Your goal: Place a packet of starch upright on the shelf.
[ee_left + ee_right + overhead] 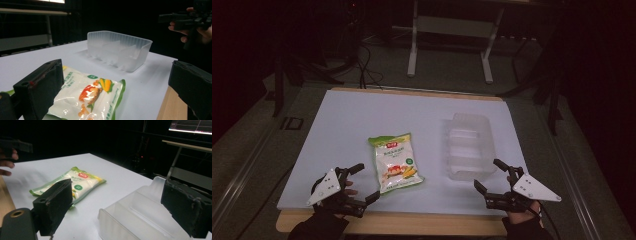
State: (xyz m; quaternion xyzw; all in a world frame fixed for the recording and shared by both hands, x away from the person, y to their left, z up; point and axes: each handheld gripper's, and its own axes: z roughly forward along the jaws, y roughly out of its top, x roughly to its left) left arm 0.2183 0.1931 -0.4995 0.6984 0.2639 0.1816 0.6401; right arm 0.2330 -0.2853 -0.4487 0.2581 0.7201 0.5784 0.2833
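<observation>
A white and green snack bag [394, 162] printed with corn lies flat in the middle of the white table top [362, 115]. To its right stands a clear plastic tray [468, 146] with several compartments, with nothing in it. My left gripper [366, 182] is open at the near left, just left of the bag's near end. My right gripper [488, 174] is open at the near right, beside the tray's near end. In the left gripper view the bag [87, 97] lies low between the wide jaws, with the tray [120, 48] beyond. The right gripper view shows the tray [140, 217] below its jaws and the bag [75, 182] farther off.
The table's wooden front edge [412, 222] runs just below both hands. Metal table legs [413, 45] and cables stand on the dark floor behind the table. The other hand's gripper [185, 18] appears at the top right of the left gripper view.
</observation>
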